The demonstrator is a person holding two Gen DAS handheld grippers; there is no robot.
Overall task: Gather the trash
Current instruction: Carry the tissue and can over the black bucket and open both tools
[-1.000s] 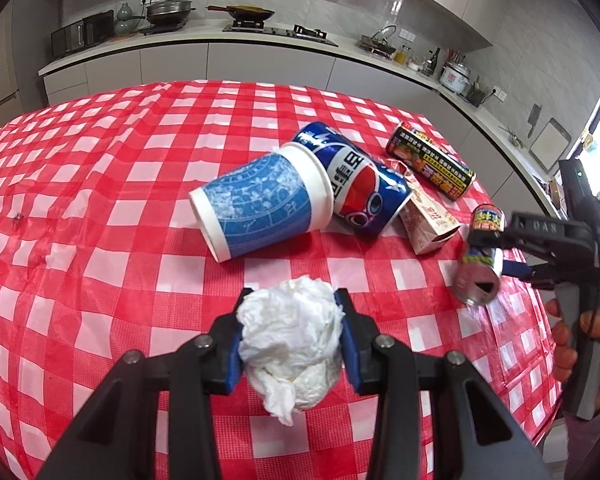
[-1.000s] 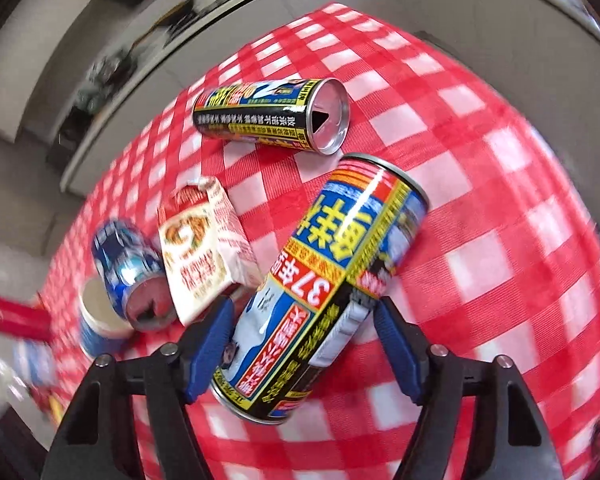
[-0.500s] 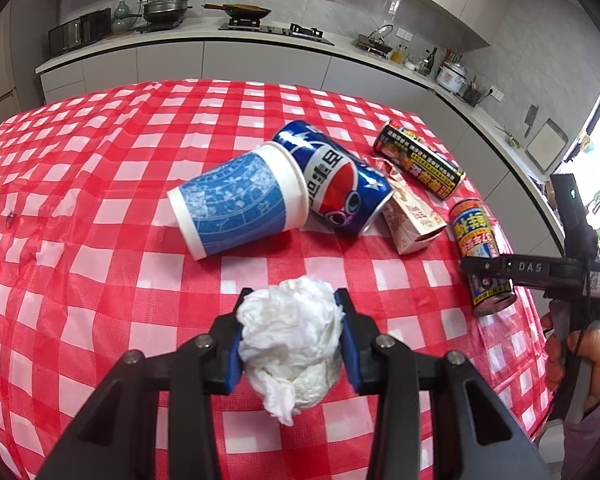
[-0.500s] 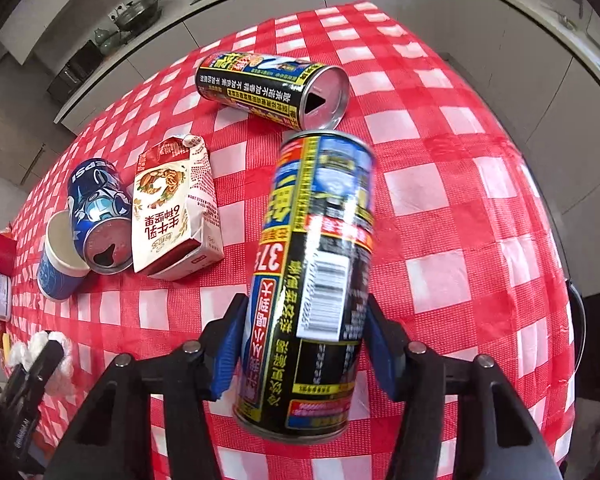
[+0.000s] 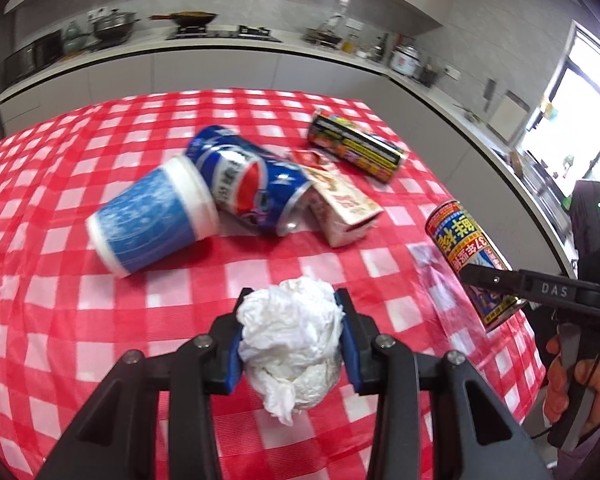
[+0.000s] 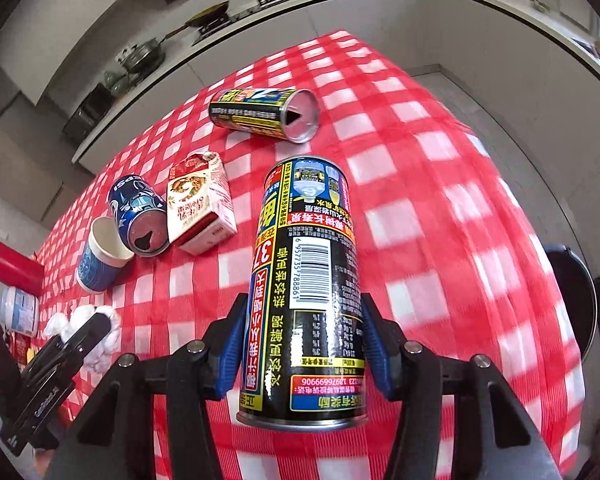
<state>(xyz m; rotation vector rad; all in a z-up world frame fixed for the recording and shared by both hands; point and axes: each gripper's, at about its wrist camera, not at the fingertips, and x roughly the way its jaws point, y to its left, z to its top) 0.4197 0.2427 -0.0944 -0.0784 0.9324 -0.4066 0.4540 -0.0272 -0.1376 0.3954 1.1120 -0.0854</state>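
Note:
My left gripper is shut on a crumpled white tissue and holds it above the red checked tablecloth. My right gripper is shut on a tall black and yellow drink can, lifted off the table; the can also shows in the left wrist view. On the cloth lie a blue paper cup, a blue Pepsi can, a small milk carton and a second black can, all on their sides.
The table's right edge drops off to the floor, with a dark chair beside it. A kitchen counter with pots runs behind the table. A red object and a white jar sit at the far left.
My right gripper has turned the black and yellow can from tilted to lengthwise and lifted it off the cloth. My left gripper has drawn back a little, tissue still held.

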